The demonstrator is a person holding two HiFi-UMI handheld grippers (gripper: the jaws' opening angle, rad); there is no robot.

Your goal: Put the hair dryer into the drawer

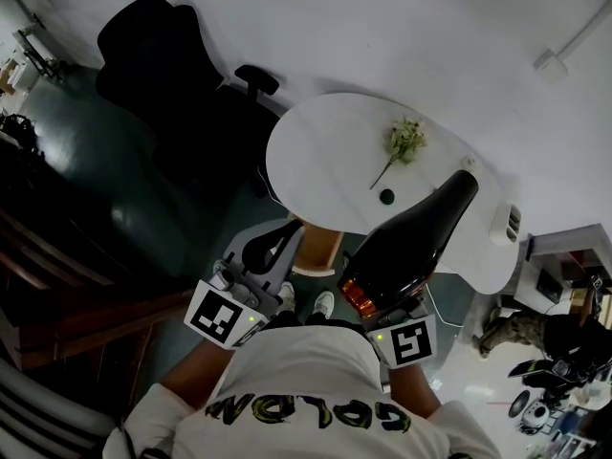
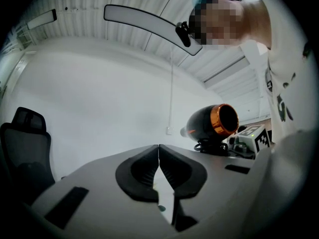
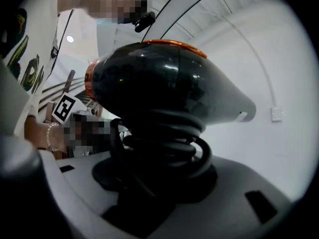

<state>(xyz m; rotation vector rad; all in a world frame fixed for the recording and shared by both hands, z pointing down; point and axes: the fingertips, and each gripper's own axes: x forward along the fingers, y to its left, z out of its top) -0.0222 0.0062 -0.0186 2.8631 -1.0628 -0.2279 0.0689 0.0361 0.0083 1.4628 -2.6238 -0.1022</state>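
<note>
The hair dryer is black and glossy with an orange ring at its rear end. My right gripper is shut on its handle, around which the black cord is coiled. In the right gripper view the dryer body fills the frame above the jaws of my right gripper. My left gripper is held beside it, shut, with nothing between its dark pads. From the left gripper view the dryer appears to the right. No drawer is identifiable in any view.
A white round table stands just ahead, bearing a flower sprig and a small dark object. A black office chair is at upper left. Dark wooden furniture lies at left, clutter at right.
</note>
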